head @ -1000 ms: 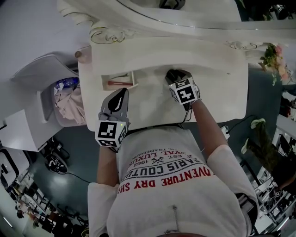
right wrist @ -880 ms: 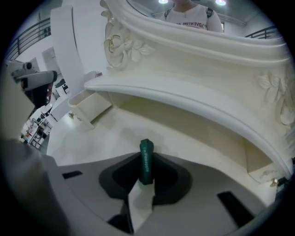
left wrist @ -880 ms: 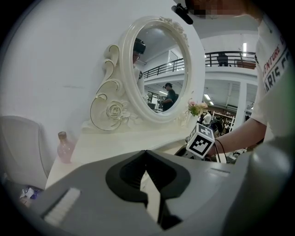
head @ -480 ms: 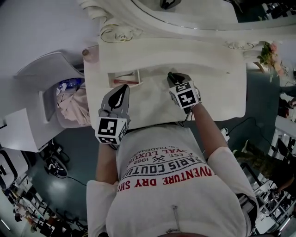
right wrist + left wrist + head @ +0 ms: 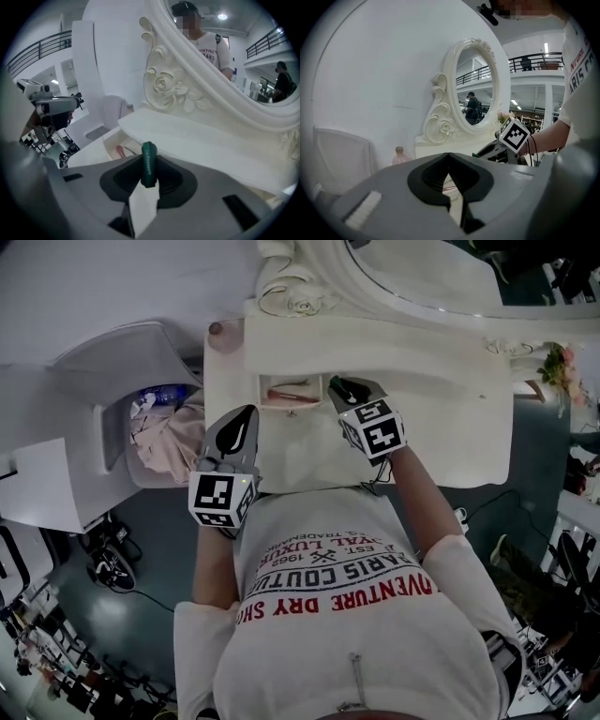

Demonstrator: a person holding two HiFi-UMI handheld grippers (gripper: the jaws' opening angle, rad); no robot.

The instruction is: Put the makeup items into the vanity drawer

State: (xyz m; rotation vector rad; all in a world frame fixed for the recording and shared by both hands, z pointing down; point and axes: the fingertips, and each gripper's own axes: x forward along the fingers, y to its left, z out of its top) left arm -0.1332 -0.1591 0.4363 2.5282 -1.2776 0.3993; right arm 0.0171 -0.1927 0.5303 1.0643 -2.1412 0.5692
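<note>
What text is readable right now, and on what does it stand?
"PARIS COUTU", cut off: shirt.
"VENTURE DRY SH", cut off: shirt.
"EST. 1963": shirt; the curved line by it is too small to read.
"Pineapple", likely: green tube; the word before it is blurred.

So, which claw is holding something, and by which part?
The right claw grips the green makeup tube by its near half, far end protruding, jaws opening; the left claw holds nothing.

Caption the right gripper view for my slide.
Right gripper jaws opening, a green tube between them, before the carved vanity mirror.
</note>
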